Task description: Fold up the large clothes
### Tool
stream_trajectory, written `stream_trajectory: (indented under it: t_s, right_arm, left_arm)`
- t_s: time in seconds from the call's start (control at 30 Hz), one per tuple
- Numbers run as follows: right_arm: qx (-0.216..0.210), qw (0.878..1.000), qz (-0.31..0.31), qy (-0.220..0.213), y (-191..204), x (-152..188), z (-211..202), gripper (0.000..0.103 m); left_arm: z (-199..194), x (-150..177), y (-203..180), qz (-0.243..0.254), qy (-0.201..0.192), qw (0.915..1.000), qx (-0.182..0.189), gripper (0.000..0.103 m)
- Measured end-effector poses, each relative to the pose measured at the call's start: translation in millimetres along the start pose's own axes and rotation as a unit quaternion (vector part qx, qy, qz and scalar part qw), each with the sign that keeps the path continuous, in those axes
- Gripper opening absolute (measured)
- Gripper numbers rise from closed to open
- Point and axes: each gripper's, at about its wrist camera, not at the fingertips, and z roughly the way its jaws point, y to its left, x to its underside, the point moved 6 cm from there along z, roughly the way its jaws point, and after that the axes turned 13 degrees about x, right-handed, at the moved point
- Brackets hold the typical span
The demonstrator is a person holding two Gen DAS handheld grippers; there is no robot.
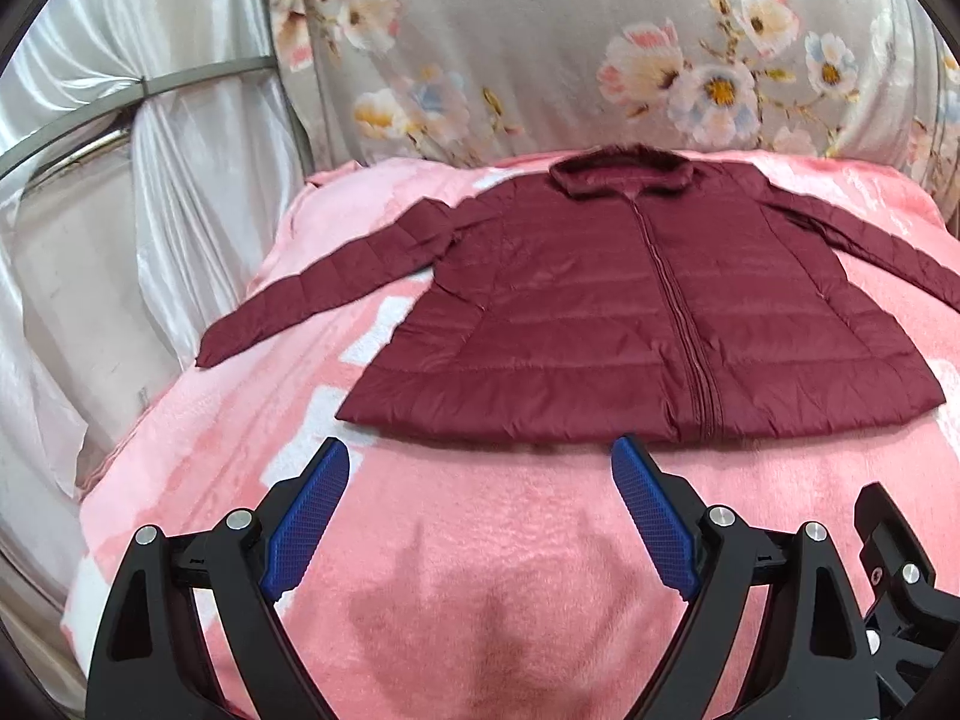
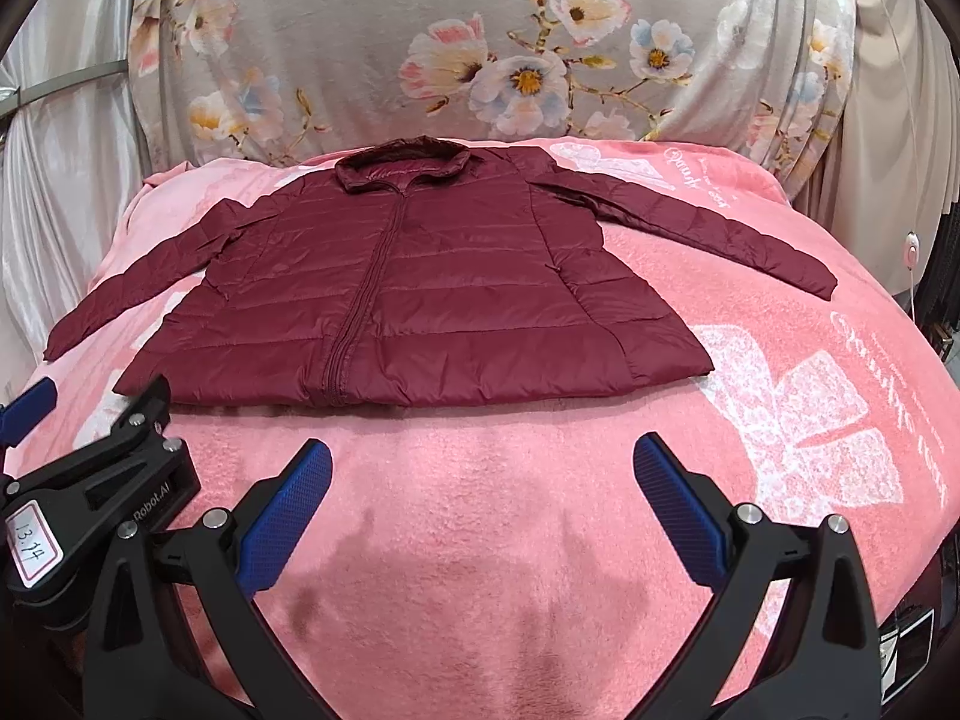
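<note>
A maroon quilted jacket (image 1: 648, 312) lies flat and zipped, front up, sleeves spread, on a bed's pink blanket (image 1: 480, 540) before a floral cloth (image 1: 540, 48), while the left claw (image 1: 480, 462) and right claw (image 2: 483, 465) hover short of its hem, both spread wide and empty

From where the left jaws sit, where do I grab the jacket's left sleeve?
Probably the cuff of the left sleeve. It lies flat and outstretched on the pink blanket, clear of the jacket body. Come in from the open outer side.
</note>
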Motion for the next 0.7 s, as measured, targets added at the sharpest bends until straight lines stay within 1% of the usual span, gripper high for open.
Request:
stream_trajectory:
  t_s: [0.13,0.23,0.37,0.7]
  right_arm:
    - [-0.001,1.0,0.004,-0.001,-2.3,-1.2,-1.7,0.098]
    - [0.0,1.0,0.003,-0.005,-2.3,-3.0,-3.4,0.098]
    - [-0.004,1.0,0.006,-0.004,-3.0,-3.7,-4.7,0.098]
    - [0.001,1.0,0.003,-0.012,-2.9,-6.7,-10.2,0.098]
  left_arm:
    - [-4.7,-0.3,1.2,-0.006,-0.006,1.0,0.004,0.087]
    - [-4.0,0.0,2.1,-0.008,0.002,0.9999,0.008,0.087]
    - [-5.2,-1.0,2.7,-0.007,0.0,0.9999,0.01,0.087]
    - [-7.1,-1.8,3.7,-0.008,-0.004,0.9999,0.008,0.087]
